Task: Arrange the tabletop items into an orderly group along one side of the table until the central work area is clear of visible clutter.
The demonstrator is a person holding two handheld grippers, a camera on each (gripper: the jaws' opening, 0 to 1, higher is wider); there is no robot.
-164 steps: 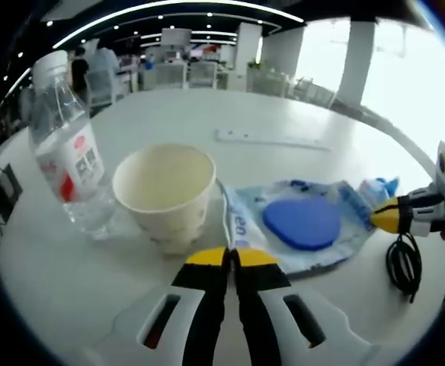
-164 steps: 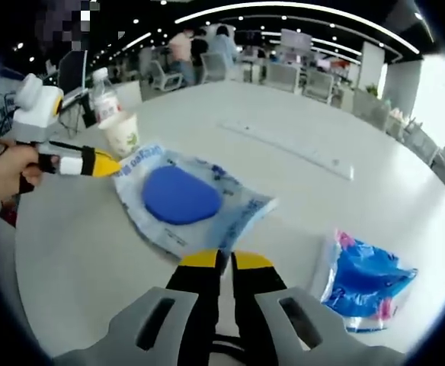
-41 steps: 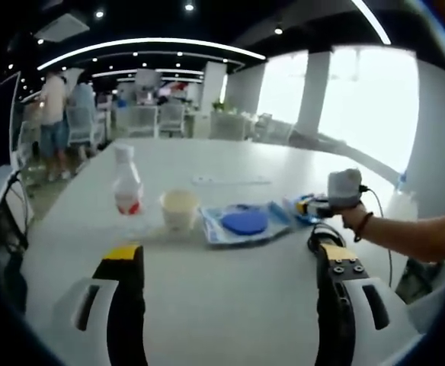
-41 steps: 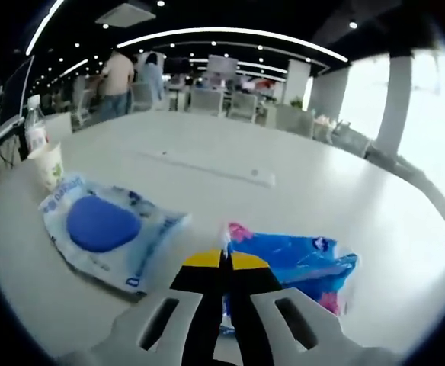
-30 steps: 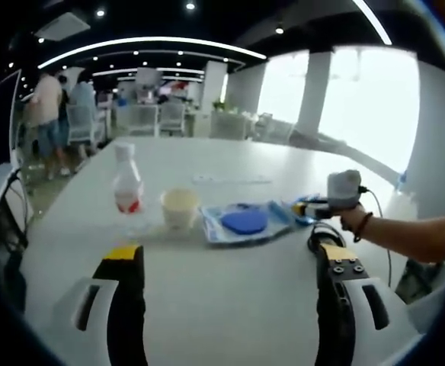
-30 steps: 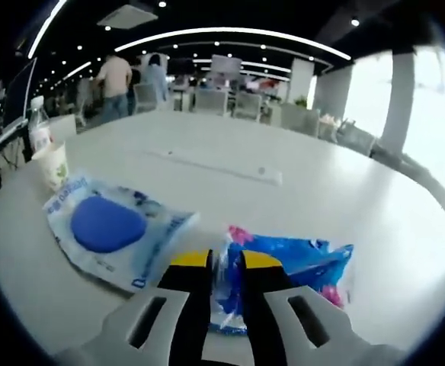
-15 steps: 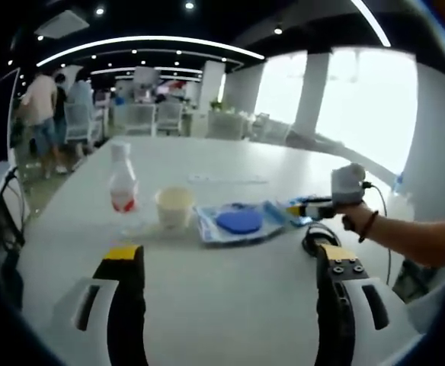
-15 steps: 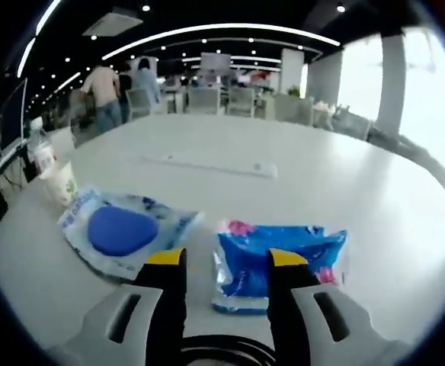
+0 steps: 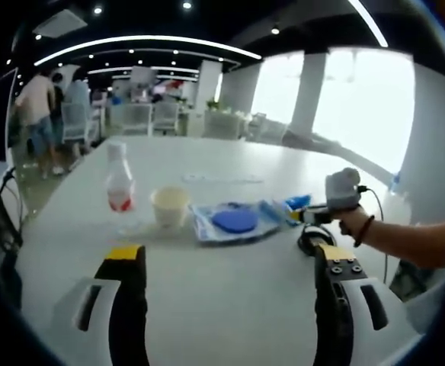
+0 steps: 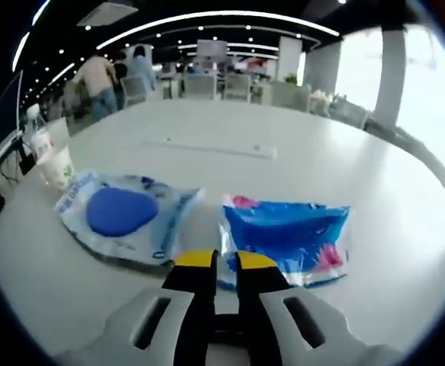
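Wide white table (image 10: 299,130) in a bright open-plan office.
Bottle (image 9: 118,187), paper cup (image 9: 169,207), blue-disc packet (image 10: 123,213) and blue packet (image 10: 287,235) lie in a row; left gripper (image 9: 226,263) spread wide, right gripper (image 10: 216,261) nearly closed, empty.

Bottle (image 9: 118,183) label print unreadable

Glossy crinkled plastic packets (image 10: 287,238) lie on a smooth, faintly shiny white table (image 10: 390,191) (paper cup (image 9: 169,207) matt)
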